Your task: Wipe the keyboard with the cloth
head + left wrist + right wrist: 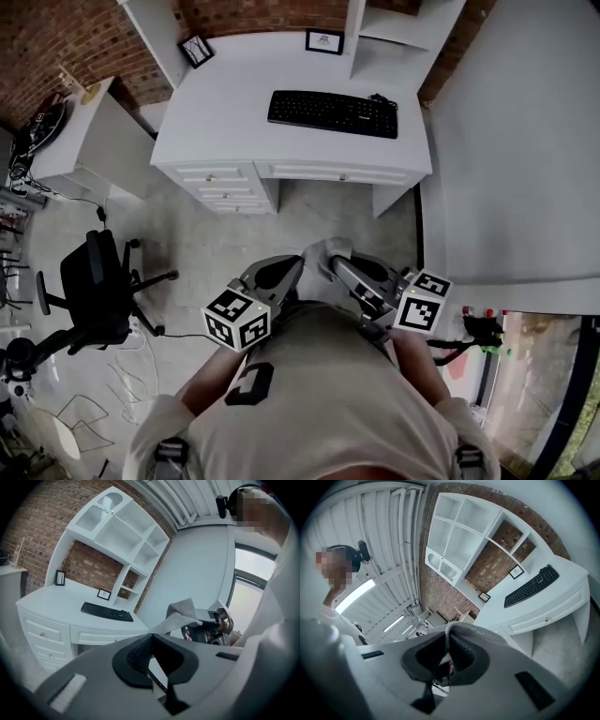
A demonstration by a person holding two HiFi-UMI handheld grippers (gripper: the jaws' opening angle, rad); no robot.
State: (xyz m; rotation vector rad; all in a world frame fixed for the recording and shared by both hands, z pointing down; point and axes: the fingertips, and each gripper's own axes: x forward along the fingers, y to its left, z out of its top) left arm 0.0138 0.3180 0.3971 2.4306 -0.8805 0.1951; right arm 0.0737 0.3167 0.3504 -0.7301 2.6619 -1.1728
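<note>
Together, left gripper [294, 264] and right gripper [337, 266] fingers pinch the cloth [323, 249] — grey, bunched

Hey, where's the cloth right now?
The cloth is pinched in the right gripper, low in the middle of the head view, well short of the white desk and the keyboard on it.

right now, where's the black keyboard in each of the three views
Head view: the black keyboard lies top centre, on the white desk.
Left gripper view: left of centre, on the desk top.
Right gripper view: upper right, slanting.
Shared landmark: the small black picture frame standing just behind it, in all three views.
</note>
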